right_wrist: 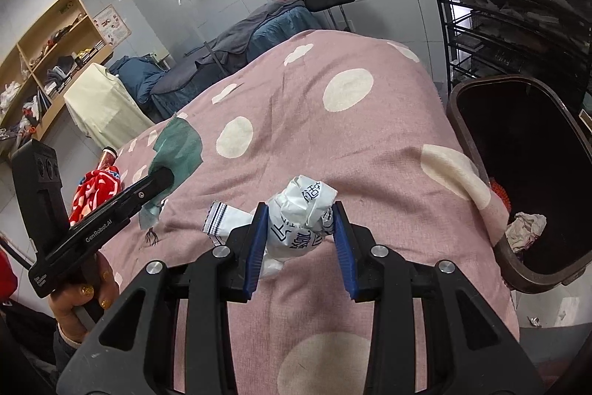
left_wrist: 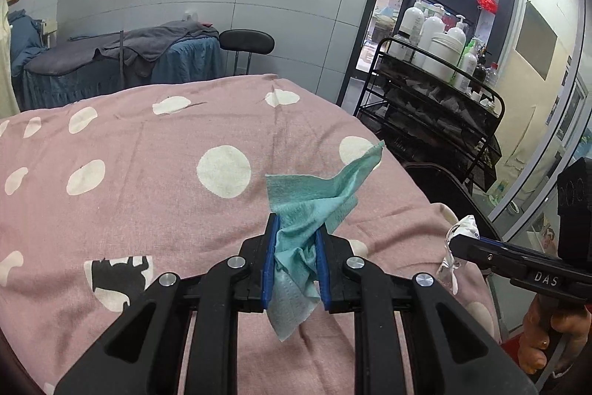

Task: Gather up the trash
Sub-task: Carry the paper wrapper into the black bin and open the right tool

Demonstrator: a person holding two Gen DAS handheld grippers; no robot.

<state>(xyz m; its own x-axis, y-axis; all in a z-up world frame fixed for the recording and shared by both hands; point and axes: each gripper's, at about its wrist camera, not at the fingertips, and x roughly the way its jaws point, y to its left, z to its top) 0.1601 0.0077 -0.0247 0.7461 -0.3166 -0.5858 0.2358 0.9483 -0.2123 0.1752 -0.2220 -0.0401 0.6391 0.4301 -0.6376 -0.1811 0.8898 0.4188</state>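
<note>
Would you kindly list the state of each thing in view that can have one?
Left claw: shut on the teal tissue.
Teal tissue: crumpled, held above the bedspread.
Right claw: shut on the white wrapper.
White wrapper: crumpled, held.
Trash bin: open, crumpled paper already inside.
Pink bedspread: spread flat.

A bed (right_wrist: 333,136) fills the middle, covered by a pink sheet (left_wrist: 148,143) with white dots. At its left edge lies a red patterned cloth (right_wrist: 94,189); a small bottle (right_wrist: 107,156) is beside it.
</note>
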